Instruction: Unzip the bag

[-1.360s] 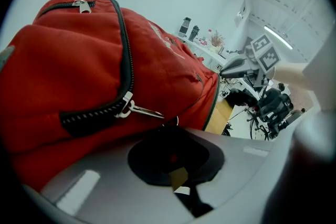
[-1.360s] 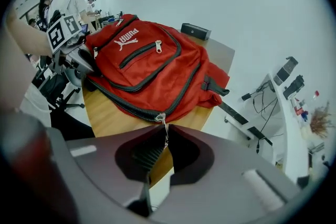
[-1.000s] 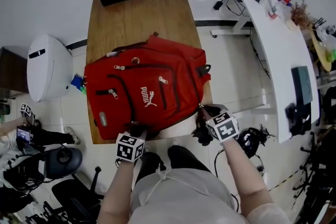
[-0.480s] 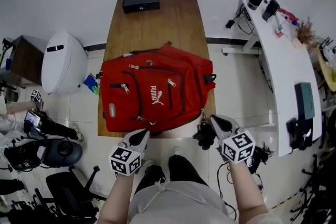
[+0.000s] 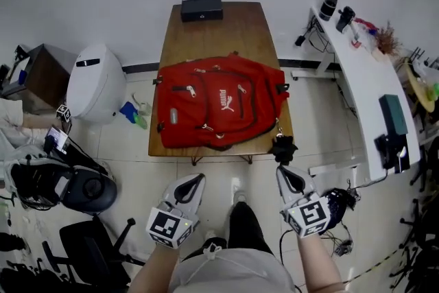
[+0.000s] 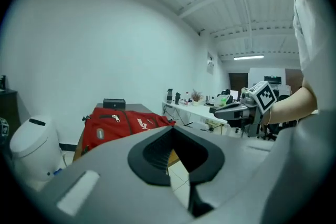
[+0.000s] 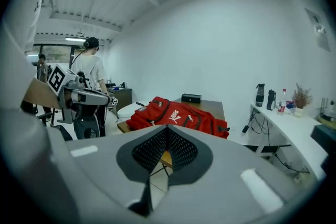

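A red backpack (image 5: 219, 110) lies flat on the wooden table (image 5: 216, 31), its zippers and white logo facing up. Both grippers hang well short of the table, close to my body and over the floor. My left gripper (image 5: 195, 181) is shut with nothing in it, and so is my right gripper (image 5: 285, 175). In the left gripper view the backpack (image 6: 118, 126) lies far beyond the shut left gripper (image 6: 176, 150). In the right gripper view the backpack (image 7: 176, 115) sits past the shut right gripper (image 7: 166, 153).
A black box (image 5: 202, 9) rests at the table's far end. A black pouch (image 5: 282, 147) hangs at the near right corner. A white rounded bin (image 5: 96, 82) stands left, a white desk (image 5: 357, 72) with bottles right, a black chair (image 5: 82, 192) near left.
Both grippers have drawn back from the backpack's near edge toward my body. The table and backpack now sit farther away in the head view.
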Demonstrator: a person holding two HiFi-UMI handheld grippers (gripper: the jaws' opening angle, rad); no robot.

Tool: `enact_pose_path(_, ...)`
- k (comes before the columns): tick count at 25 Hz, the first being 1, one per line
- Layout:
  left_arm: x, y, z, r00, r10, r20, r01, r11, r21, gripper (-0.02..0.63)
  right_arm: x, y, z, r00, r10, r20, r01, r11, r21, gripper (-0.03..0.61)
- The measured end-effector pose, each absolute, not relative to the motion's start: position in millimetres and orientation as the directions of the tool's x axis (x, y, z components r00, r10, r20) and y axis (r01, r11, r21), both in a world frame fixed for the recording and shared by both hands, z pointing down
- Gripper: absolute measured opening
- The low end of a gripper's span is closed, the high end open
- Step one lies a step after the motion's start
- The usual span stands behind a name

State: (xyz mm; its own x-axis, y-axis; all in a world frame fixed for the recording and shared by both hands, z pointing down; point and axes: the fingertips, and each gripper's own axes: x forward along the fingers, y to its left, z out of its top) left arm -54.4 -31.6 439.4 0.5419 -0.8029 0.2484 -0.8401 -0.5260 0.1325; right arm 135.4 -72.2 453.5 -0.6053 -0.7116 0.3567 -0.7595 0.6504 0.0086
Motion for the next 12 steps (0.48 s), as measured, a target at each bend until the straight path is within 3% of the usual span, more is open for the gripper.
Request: enact_pose_path(12, -82, 109, 389, 0.58, -0.799, 0.158, -0.814, -0.578, 0.067, 0.006, 69, 79, 391, -0.662, -0.707, 0.251, -0.705, 0.7, 0.114, 0.008)
